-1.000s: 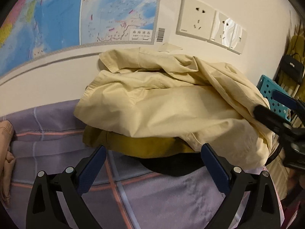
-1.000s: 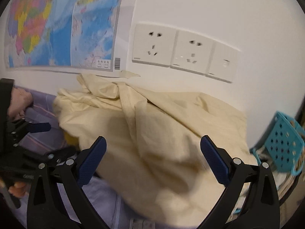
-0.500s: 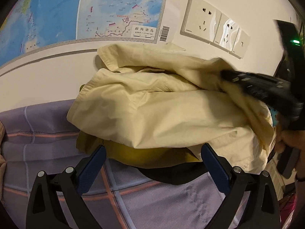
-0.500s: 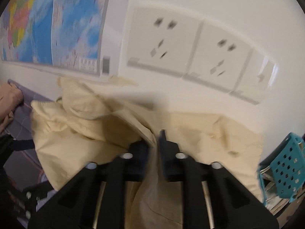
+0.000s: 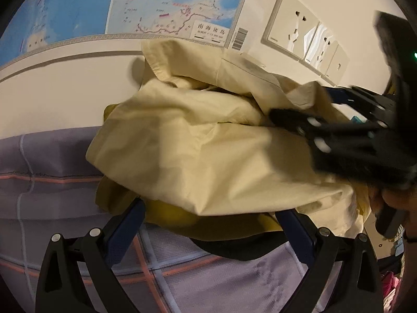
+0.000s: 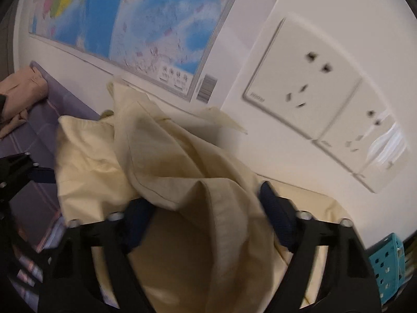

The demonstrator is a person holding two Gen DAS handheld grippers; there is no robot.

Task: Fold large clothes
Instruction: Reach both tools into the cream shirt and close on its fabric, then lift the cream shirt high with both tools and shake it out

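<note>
Lying bunched between the half-parted fingers of the right gripper (image 6: 208,219), the cream garment (image 5: 208,156) was not pinched, while the wide left gripper (image 5: 211,224) was kept just below it

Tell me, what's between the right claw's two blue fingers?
A thick fold of the crumpled cream cotton shirt bulges between the right claw fingers, seen in the right wrist view.

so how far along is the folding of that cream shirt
Nothing looks folded: the cream shirt lies crumpled on other clothes. In hand: the right gripper, whose fingers have just been opening, has a fold between them. The left gripper is open at the pile's edge. Spreading and folding remain.
</note>
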